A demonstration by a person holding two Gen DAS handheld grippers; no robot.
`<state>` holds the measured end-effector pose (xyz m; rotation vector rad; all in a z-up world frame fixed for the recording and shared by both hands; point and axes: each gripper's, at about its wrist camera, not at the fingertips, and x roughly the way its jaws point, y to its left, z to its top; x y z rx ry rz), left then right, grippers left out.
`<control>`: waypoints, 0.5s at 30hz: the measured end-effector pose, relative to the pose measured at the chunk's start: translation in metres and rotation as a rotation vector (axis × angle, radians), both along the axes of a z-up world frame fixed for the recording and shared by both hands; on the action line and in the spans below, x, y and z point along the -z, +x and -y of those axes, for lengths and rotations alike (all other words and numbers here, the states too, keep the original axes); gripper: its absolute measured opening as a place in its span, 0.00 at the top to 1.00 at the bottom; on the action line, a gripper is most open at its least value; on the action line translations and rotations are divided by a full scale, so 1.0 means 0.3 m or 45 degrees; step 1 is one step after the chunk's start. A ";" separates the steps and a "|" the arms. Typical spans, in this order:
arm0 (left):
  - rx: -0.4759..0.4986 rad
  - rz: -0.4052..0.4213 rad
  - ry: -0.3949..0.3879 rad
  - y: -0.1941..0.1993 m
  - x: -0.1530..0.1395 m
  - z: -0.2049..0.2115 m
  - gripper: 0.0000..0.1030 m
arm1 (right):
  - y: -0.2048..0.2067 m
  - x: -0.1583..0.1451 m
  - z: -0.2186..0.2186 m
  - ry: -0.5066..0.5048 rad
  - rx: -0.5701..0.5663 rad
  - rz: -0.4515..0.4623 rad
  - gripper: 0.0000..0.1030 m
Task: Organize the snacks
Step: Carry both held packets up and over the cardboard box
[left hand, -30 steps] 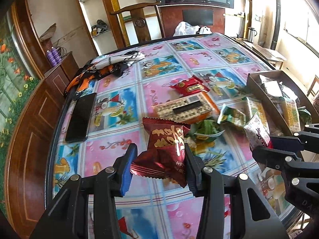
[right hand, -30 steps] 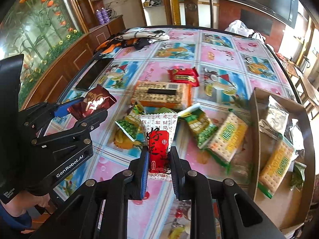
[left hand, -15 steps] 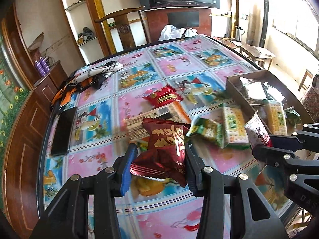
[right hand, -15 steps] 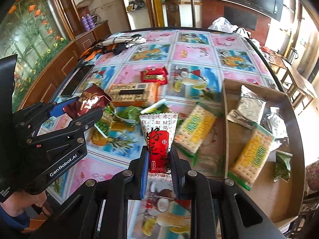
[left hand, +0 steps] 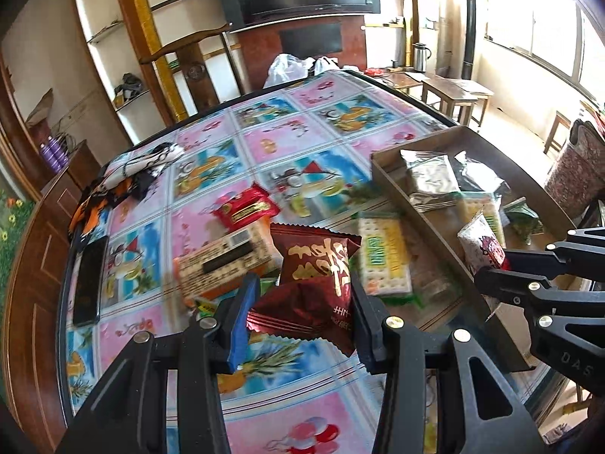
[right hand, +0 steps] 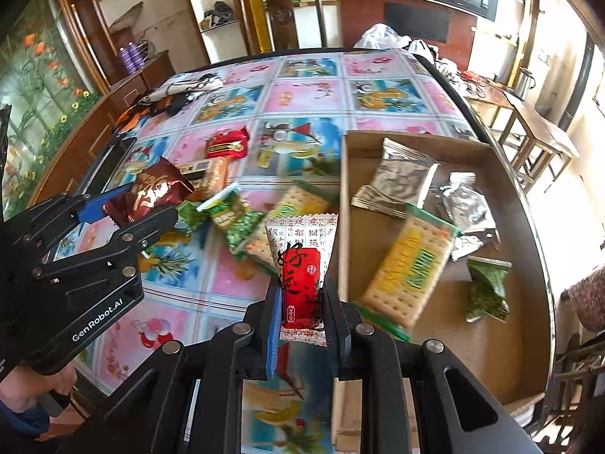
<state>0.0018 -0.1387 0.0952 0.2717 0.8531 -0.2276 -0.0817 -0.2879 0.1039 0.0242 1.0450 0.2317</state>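
Two snacks are held in the air above the table: a dark red foil packet (left hand: 315,276) is pinched between the fingers of the left gripper (left hand: 302,314), and a slim red and white sachet (right hand: 301,276) is clamped upright in the right gripper (right hand: 300,325), whose jaws are closed tightly on it near the tray's left wall. The shallow cardboard tray (right hand: 503,344) at the table's right edge holds five packets: one yellow cracker pack (right hand: 410,270), two silver pouches (right hand: 401,181) and (right hand: 465,204), one green packet (right hand: 486,287), and one small crumpled silver wrapper. On the flowered tablecloth (right hand: 310,94) lie one red packet (right hand: 226,144), one orange and white box (left hand: 227,261), one cracker pack just left of the tray, and a few green packets bunched together, too blurred to count. One black phone (left hand: 89,280) lies at the table's left edge, near a heap of cloth (left hand: 124,181).
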 end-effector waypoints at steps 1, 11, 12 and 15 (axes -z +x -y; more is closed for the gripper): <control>0.008 0.000 0.000 -0.001 0.000 0.012 0.57 | -0.003 -0.002 0.010 0.000 0.007 0.001 0.79; 0.092 0.001 0.005 -0.009 -0.002 0.124 0.57 | -0.021 -0.005 0.103 0.001 0.076 0.008 0.79; 0.102 0.000 0.005 -0.010 -0.001 0.138 0.57 | -0.023 -0.005 0.113 0.001 0.084 0.008 0.79; 0.129 -0.001 0.004 -0.013 -0.001 0.173 0.57 | -0.027 -0.004 0.143 0.001 0.105 0.007 0.79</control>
